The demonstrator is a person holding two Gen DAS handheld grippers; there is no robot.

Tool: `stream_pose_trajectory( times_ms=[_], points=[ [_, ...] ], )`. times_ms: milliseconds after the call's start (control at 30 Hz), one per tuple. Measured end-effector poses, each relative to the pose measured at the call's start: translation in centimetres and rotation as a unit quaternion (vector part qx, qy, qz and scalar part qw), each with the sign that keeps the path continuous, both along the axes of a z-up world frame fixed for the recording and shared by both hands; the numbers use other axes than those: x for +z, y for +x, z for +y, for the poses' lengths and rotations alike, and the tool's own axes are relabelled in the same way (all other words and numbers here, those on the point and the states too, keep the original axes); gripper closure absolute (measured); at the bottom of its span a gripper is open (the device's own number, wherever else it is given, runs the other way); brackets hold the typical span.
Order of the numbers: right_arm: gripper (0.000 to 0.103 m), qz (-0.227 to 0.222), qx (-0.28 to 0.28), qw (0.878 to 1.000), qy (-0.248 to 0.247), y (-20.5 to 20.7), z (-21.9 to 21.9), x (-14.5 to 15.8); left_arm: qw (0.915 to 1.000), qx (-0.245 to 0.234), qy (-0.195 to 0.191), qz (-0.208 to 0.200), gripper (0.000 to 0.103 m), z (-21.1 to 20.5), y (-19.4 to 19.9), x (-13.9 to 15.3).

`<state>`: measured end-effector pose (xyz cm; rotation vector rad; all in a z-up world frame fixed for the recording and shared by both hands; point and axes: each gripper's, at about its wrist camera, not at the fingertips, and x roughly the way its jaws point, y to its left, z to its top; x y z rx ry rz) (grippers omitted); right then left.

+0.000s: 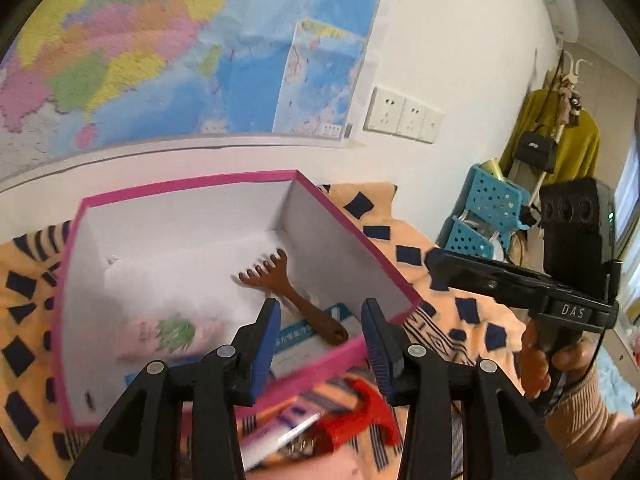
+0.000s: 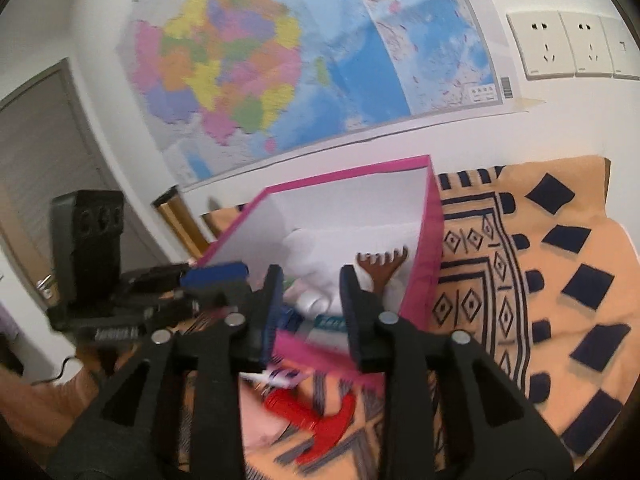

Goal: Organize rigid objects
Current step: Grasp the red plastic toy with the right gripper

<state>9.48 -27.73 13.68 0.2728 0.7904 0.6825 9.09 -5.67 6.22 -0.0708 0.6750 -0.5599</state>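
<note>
pink box (image 1: 224, 184) sits on a patterned cloth (image 1: 472, 312), holding a brown rake (image 1: 292, 296). both grippers, left gripper (image 1: 320, 340) and right gripper (image 2: 308, 312), hover wide and empty. best to lower squarely over the red tool (image 1: 360, 412) near the box.

Both wrist views look down closely, wallward (sharing the pink box (image 1: 192, 240)).

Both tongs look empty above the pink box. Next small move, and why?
Probably lower the right tongs onto the red plastic hammer-shaped piece. It lies on the orange patterned cloth outside the pink cardboard box, where the brown wooden rake already sits, and both tongs are open.
</note>
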Motion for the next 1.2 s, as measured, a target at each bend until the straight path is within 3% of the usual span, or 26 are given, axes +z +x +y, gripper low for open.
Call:
stream_pose_trajectory(
  times_ms=[167, 467, 567, 733, 1033, 1100, 1200],
  points=[
    [0.061, 0.015, 0.008, 1.000, 0.001, -3.5, -0.9, -1.1, 0.9999, -0.009, 0.011, 0.002, 0.060, 0.9, -3.0, -1.4],
    [0.061, 0.127, -0.014, 0.991, -0.049, -5.5, 0.3, -8.7, 0.9972, -0.024, 0.047, 0.052, 0.060, -0.7, -5.0, -6.2],
    [0.061, 0.145, -0.016, 0.988, -0.057, -6.0, 0.7, -10.1, 0.9960, -0.020, 0.052, 0.069, 0.060, -1.0, -5.0, -7.5],
    [0.058, 0.151, -0.018, 0.985, -0.082, -6.5, 1.3, -11.1, 0.9938, -0.022, 0.057, 0.093, 0.062, -1.3, -4.7, -9.3],
    [0.057, 0.116, -0.012, 0.983, -0.141, -7.1, 3.2, -10.9, 0.9930, -0.032, 0.058, 0.097, 0.065, -1.8, -4.2, -9.6],
    [0.061, 0.109, -0.011, 0.982, -0.153, -7.2, 3.5, -10.9, 0.9924, -0.033, 0.057, 0.104, 0.068, -1.9, -3.9, -9.8],
    [0.080, 0.112, -0.014, 0.982, -0.152, -7.1, 3.3, -11.1, 0.9915, -0.039, 0.050, 0.114, 0.069, -2.1, -3.6, -10.1]
  ],
)
